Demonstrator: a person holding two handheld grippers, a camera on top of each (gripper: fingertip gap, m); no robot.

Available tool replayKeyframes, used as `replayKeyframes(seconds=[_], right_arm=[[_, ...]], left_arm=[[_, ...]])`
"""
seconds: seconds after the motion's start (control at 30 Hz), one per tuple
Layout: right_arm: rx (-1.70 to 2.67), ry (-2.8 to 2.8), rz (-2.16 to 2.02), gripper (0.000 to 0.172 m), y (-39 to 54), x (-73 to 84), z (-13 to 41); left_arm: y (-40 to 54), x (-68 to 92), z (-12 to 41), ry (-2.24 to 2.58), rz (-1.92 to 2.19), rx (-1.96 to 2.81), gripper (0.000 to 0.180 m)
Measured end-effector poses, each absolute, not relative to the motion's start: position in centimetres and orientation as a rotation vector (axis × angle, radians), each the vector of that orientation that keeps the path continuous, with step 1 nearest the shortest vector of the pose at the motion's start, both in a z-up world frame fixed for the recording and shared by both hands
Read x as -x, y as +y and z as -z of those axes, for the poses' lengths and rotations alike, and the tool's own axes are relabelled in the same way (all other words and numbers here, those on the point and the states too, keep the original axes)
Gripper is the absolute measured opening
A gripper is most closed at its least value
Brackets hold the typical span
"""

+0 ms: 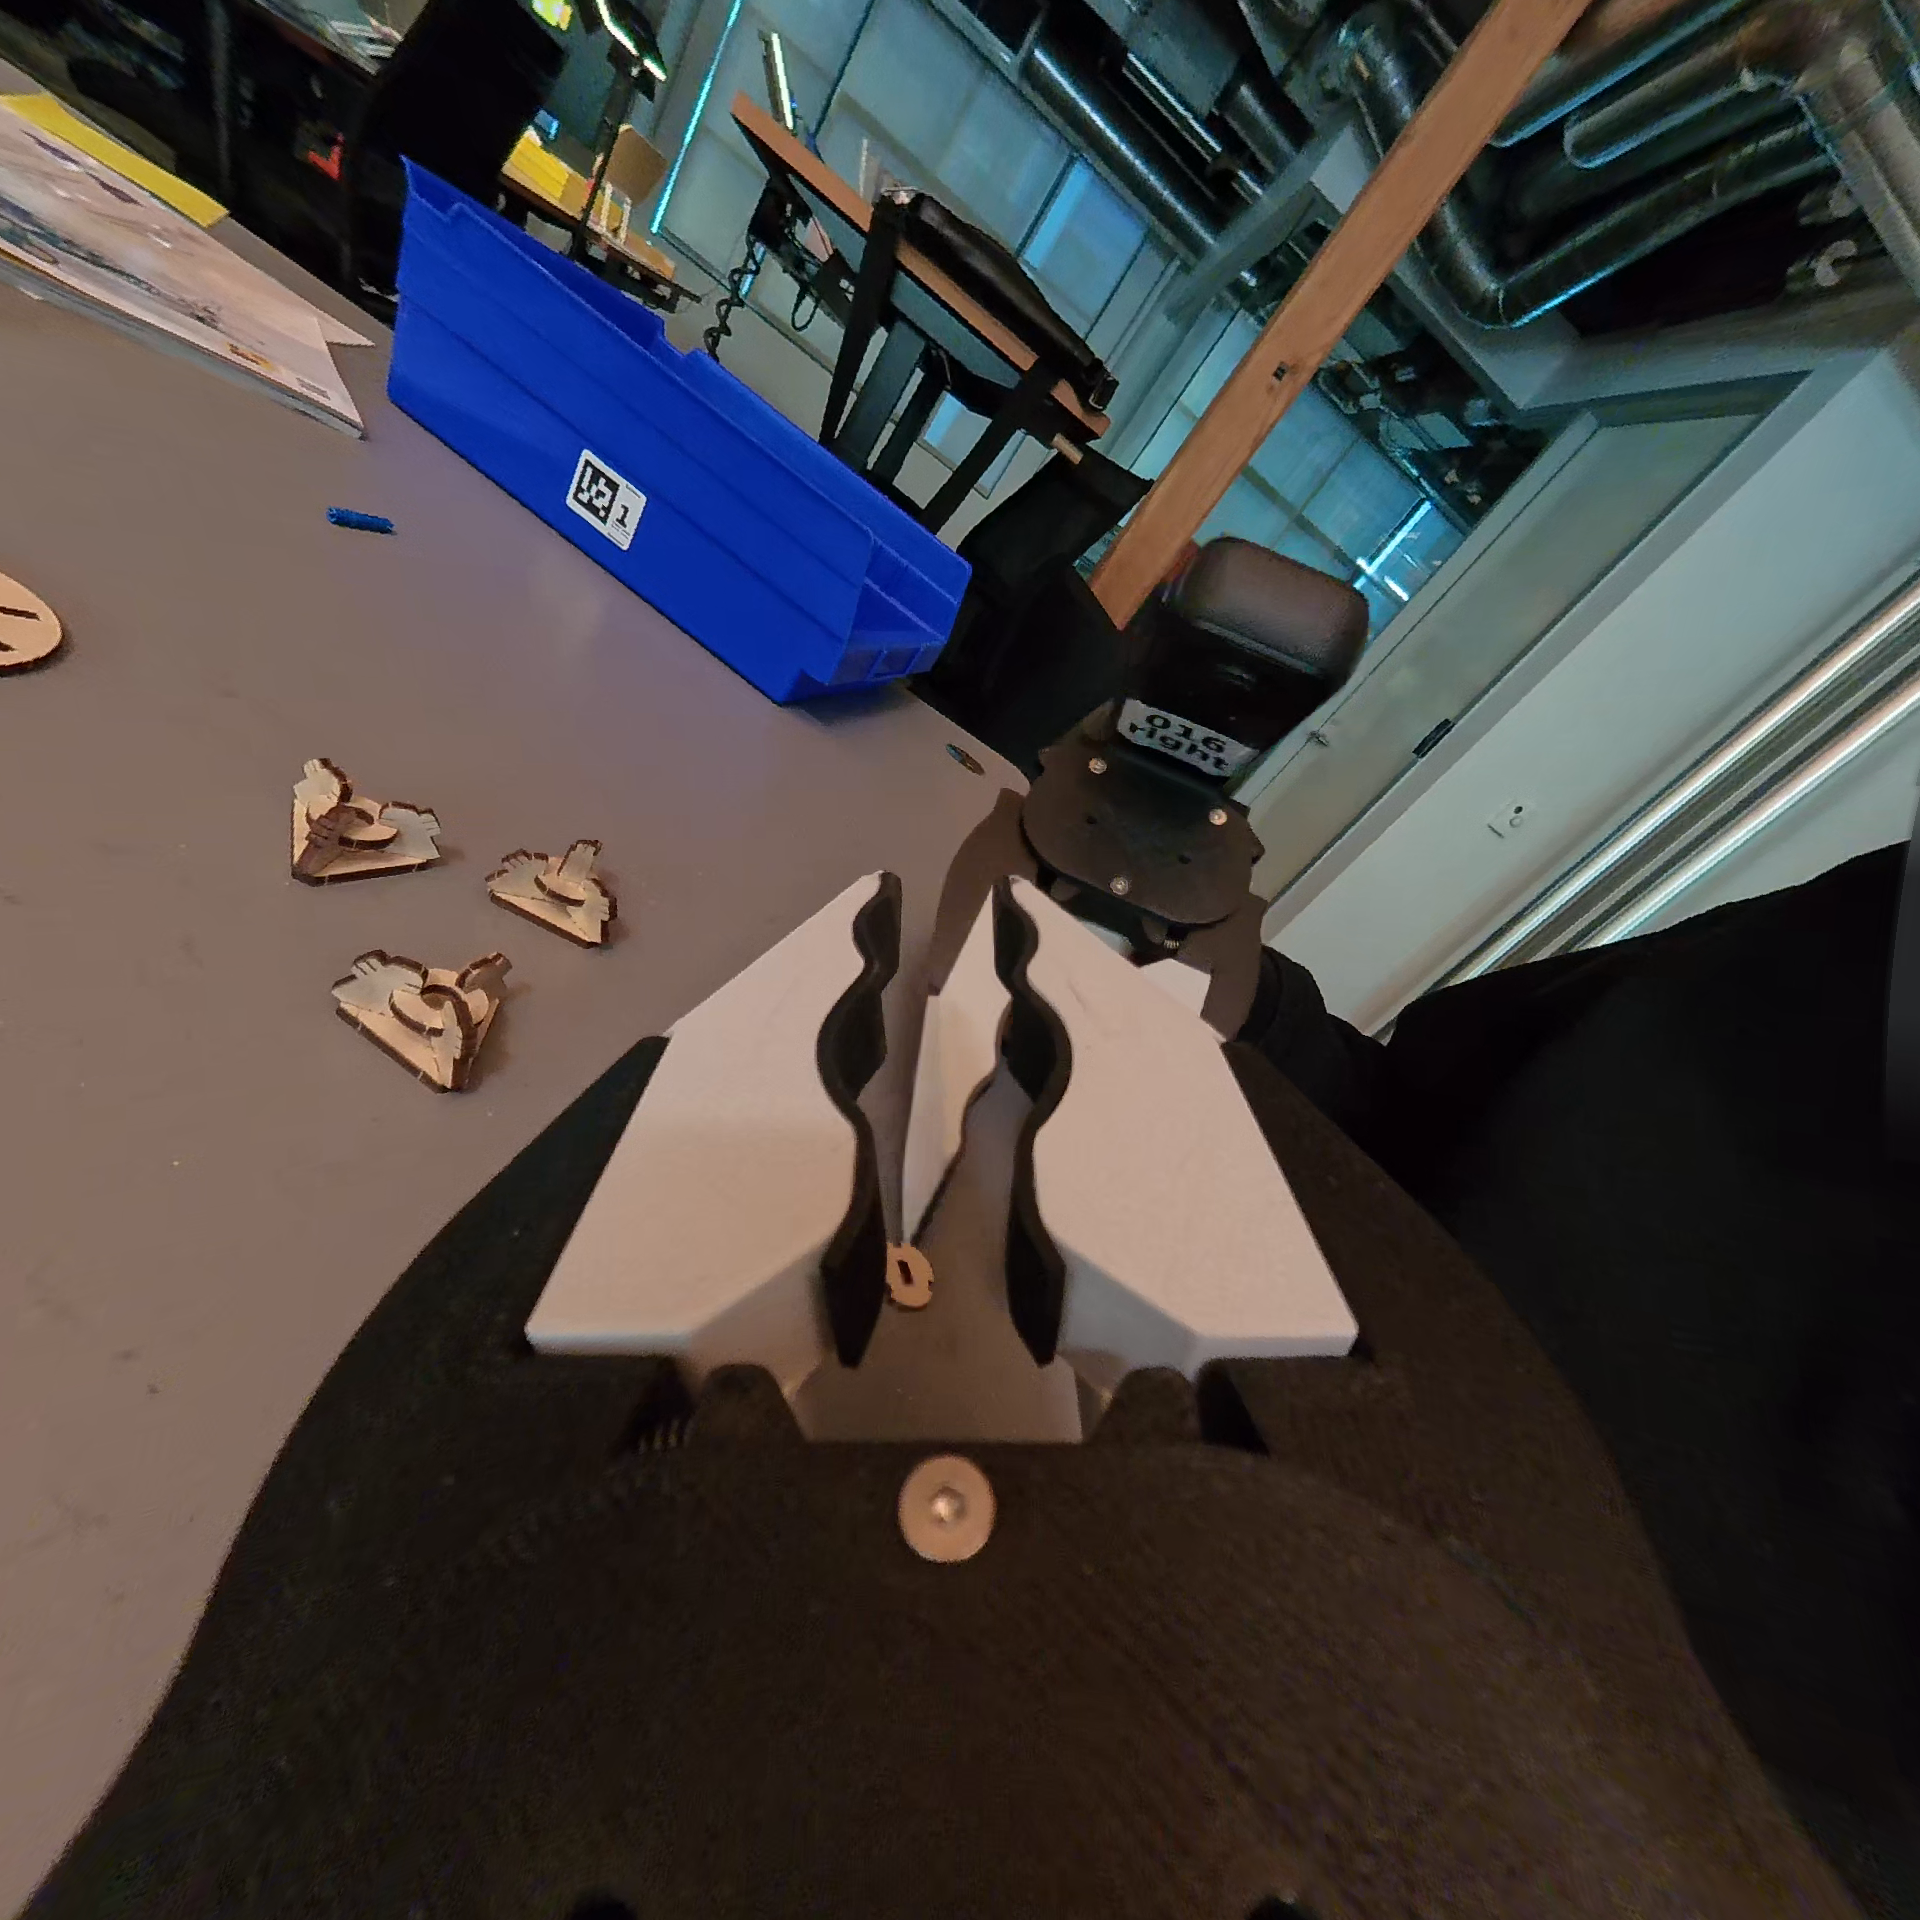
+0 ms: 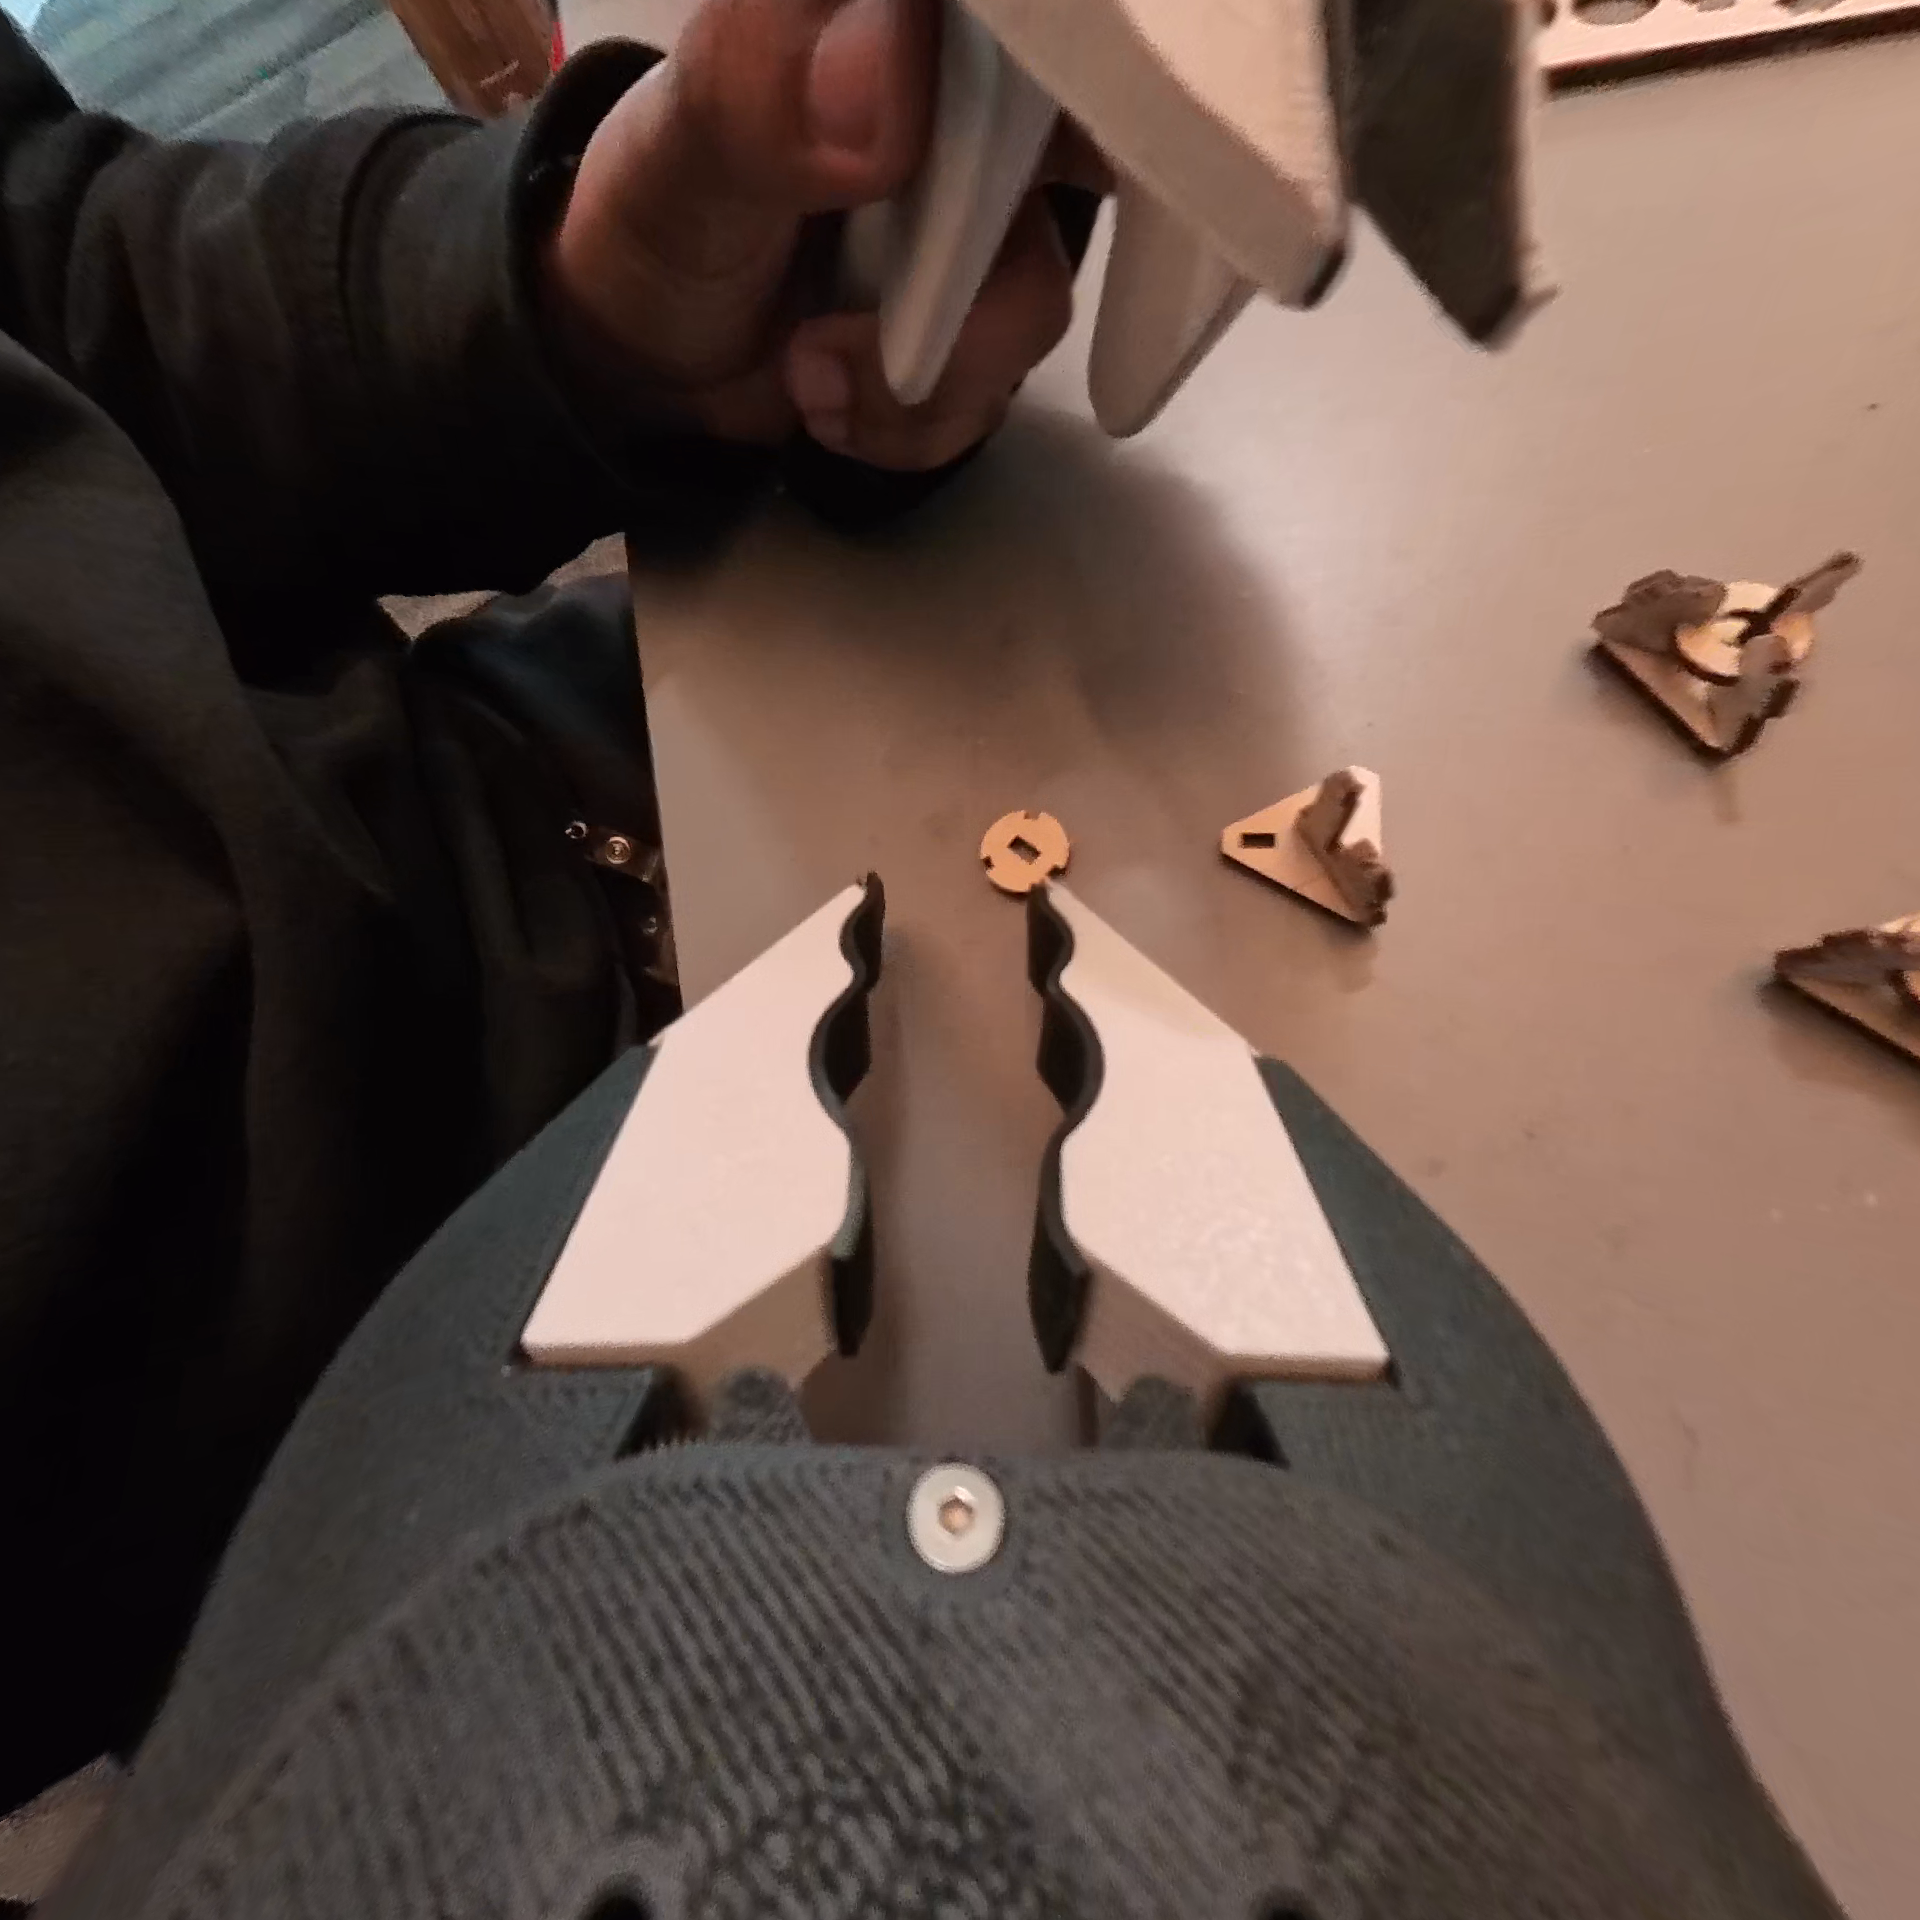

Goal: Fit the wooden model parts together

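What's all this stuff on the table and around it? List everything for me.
Table: one, grey.
Bin: one, blue, far edge of table, white sticker on its side.
Booklets: a stack, far left corner.
Peg: one, blue, before the bin.
Wooden triangles: three assembled, left of centre.
Part-built triangle: one, wooden.
Disc: one, wooden, slotted, just ahead of right gripper.
Left gripper: white fingers, nothing plainly held.
Right gripper: open, empty.
Hand: holds left gripper.

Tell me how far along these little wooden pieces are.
Three triangular wooden assemblies look finished on the table. A fourth triangle carries only one upright piece, its slot open. Nothing is in hand: the right gripper stands open just behind a loose slotted disc, the left gripper open above. That disc is still unfitted.
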State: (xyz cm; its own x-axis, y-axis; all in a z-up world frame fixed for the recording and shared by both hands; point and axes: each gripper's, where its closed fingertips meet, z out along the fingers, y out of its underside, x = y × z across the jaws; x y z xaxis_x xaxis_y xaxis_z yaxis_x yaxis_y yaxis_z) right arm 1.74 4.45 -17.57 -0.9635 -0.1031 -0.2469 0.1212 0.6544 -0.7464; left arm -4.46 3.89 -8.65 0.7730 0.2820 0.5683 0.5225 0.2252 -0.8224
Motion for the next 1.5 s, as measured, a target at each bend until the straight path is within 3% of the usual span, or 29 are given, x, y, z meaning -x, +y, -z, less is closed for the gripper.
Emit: replayKeyframes(seconds=[0.33,0.53,0.7,0.83,1.07,1.33,1.5], right_arm=[[-0.138,2.458,1.39,0.031,4.4,-0.5,15.0],[-0.43,2.031,1.639,0.035,5.9,3.4,10.8],[-0.537,1.692,1.894,0.035,8.4,6.6,7.4],[-0.463,1.781,1.855,0.034,7.5,5.4,7.8],[-0.431,1.771,1.845,0.035,7.4,4.8,7.7],[-0.437,1.777,1.843,0.036,7.3,4.9,7.8],[-0.441,1.775,1.845,0.035,7.3,4.9,7.8]], left_arm=[[3.6,4.0,8.9,-0.691,0.142,1.451,0.017],[3.5,-0.8,14.8,-0.56,0.185,1.995,0.023],[4.8,-0.9,16.1,-0.582,0.153,2.073,0.036],[4.7,-0.7,17.8,-0.62,0.084,2.19,0.034],[4.8,-0.8,18.1,-0.616,0.077,2.214,0.016],[4.6,0.0,17.7,-0.612,-0.011,2.203,0.016],[4.5,3.1,14.6,-0.723,-0.039,2.033,0.015]])
